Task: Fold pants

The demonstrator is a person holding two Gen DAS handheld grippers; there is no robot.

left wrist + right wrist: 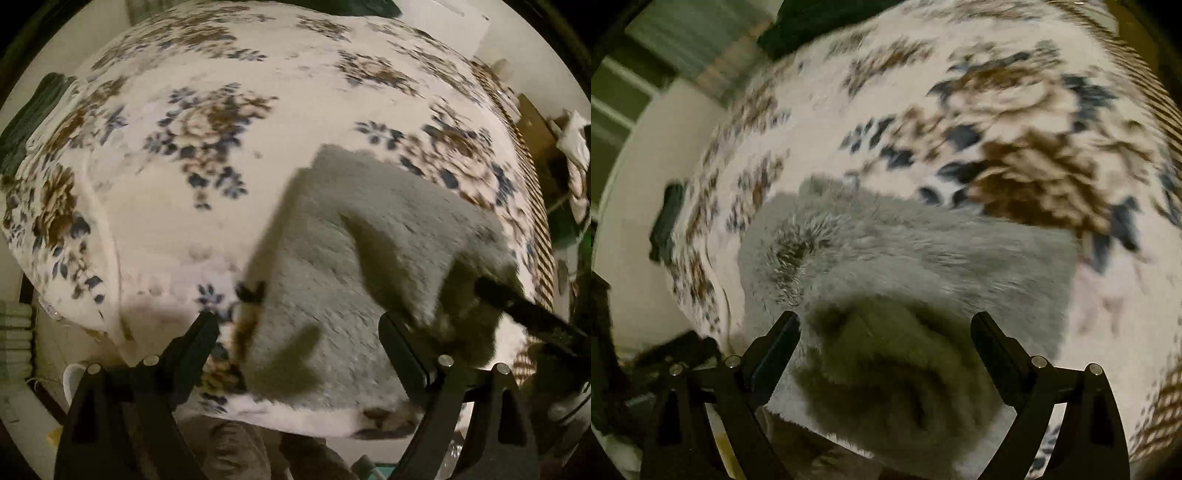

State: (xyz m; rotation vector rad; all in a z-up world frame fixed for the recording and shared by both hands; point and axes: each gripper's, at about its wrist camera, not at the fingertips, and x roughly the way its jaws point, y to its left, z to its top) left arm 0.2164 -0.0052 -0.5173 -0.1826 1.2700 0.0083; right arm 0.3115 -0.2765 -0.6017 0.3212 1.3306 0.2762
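Note:
The fluffy grey pants (332, 280) lie bunched on a bed with a floral cover (207, 155). My left gripper (299, 325) is open above the pants' near part, its fingers apart and empty. The other gripper's black finger (517, 302) pokes in at the right edge of the pants. In the right wrist view the grey pants (905, 258) fill the middle, with a raised fold just ahead. My right gripper (886, 328) is open over that fold, holding nothing. Both views are blurred.
The floral bed cover (1015, 129) reaches past the pants on all sides. A dark green cloth (33, 118) lies at the bed's left edge. A striped edge (532, 206) and clutter sit at the right. A dark object (666, 221) lies left of the bed.

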